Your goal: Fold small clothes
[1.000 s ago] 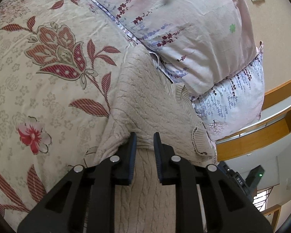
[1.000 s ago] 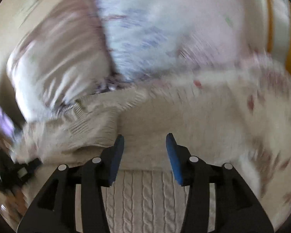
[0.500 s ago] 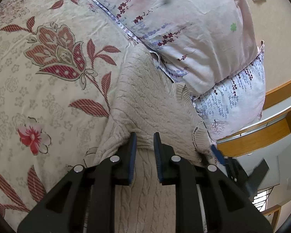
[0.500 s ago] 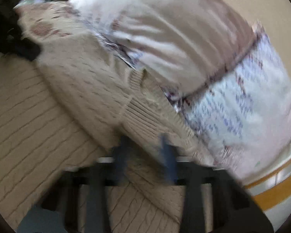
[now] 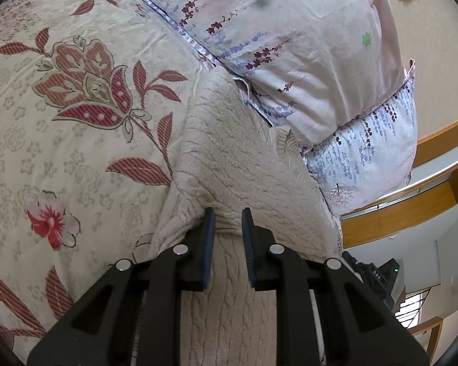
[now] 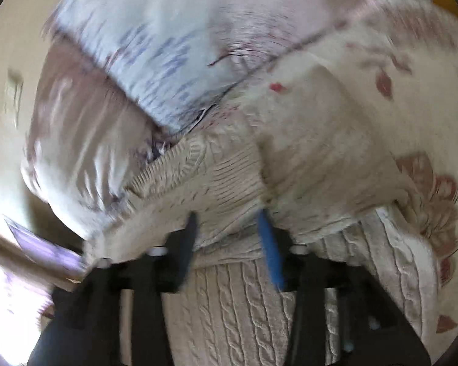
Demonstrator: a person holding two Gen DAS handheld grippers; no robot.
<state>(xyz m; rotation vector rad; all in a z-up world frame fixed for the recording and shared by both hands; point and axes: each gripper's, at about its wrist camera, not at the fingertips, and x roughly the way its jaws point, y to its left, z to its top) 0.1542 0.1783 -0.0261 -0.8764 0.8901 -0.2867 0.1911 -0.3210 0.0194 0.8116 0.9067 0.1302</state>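
Note:
A cream cable-knit sweater (image 5: 238,170) lies on a floral bedspread (image 5: 61,122), its top folded back over the body. My left gripper (image 5: 227,218) sits over the fold edge with a narrow gap between its jaws and the knit lying below them. The right wrist view is blurred by motion: my right gripper (image 6: 229,222) is open, its jaws on either side of the ribbed part of the sweater (image 6: 223,183) near the pillows.
Two stacked floral pillows (image 5: 305,45) lie just beyond the sweater, also visible in the right wrist view (image 6: 155,45). A wooden bed frame (image 5: 412,201) and beige wall are at the right. The right gripper's body (image 5: 372,274) shows at the lower right of the left view.
The left gripper stays on the fold edge; its jaws have parted slightly. The right gripper has swung fast across the sweater and now sits at the ribbed part.

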